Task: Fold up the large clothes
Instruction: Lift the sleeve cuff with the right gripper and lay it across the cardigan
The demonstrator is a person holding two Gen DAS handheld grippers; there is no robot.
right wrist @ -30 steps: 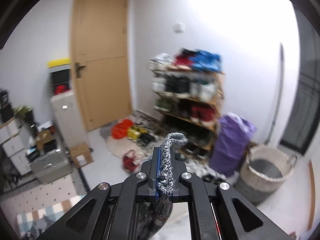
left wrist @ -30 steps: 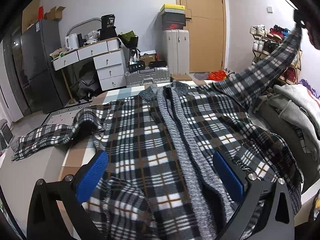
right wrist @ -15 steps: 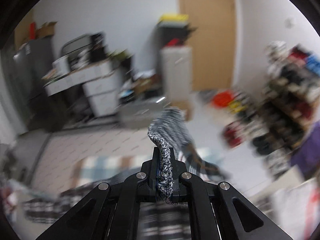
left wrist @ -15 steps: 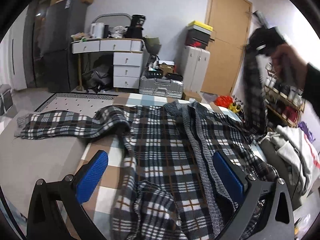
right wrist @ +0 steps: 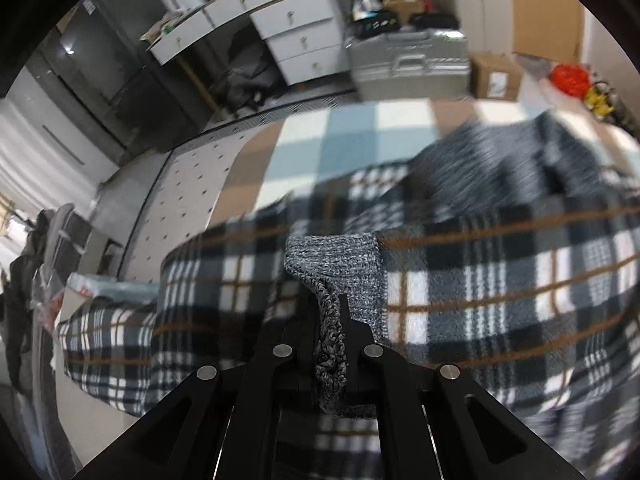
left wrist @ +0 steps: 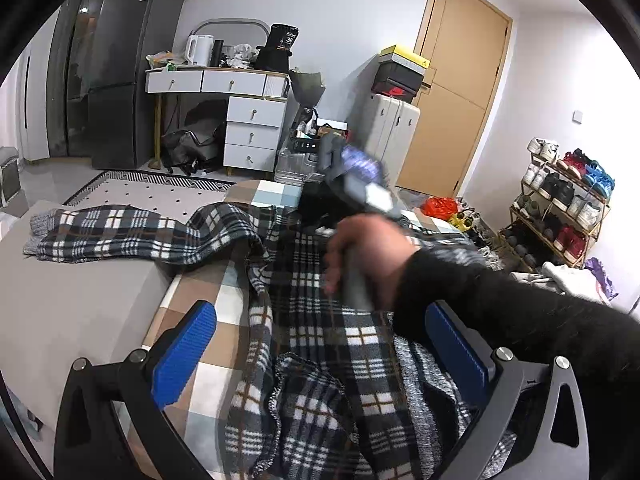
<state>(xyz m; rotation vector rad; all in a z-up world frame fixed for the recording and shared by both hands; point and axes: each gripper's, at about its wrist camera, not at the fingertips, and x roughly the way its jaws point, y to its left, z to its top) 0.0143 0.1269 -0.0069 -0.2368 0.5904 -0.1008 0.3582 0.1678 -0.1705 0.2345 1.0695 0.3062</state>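
A large black, white and brown plaid jacket (left wrist: 320, 344) with grey knit trim lies spread on a checked bed (left wrist: 208, 308). One sleeve (left wrist: 120, 236) stretches out to the left. My left gripper (left wrist: 320, 344) is open and empty, hovering low over the jacket's hem. My right gripper (right wrist: 330, 320) is shut on the grey knit cuff (right wrist: 332, 268) of the other sleeve and holds it over the jacket's body. In the left wrist view the right hand (left wrist: 368, 256) and dark-sleeved arm cross over the jacket's middle.
A white drawer desk (left wrist: 240, 120), a dark fridge (left wrist: 120, 72), a silver case (right wrist: 408, 60) and a white suitcase (left wrist: 392, 136) stand beyond the bed. A shoe rack (left wrist: 560, 200) and a wooden door (left wrist: 452, 88) are at the right. A clothes pile (left wrist: 560, 276) lies at the bed's right.
My right gripper has swung the held sleeve from high at the right, down and across over the jacket's middle. My left gripper stays open over the hem.
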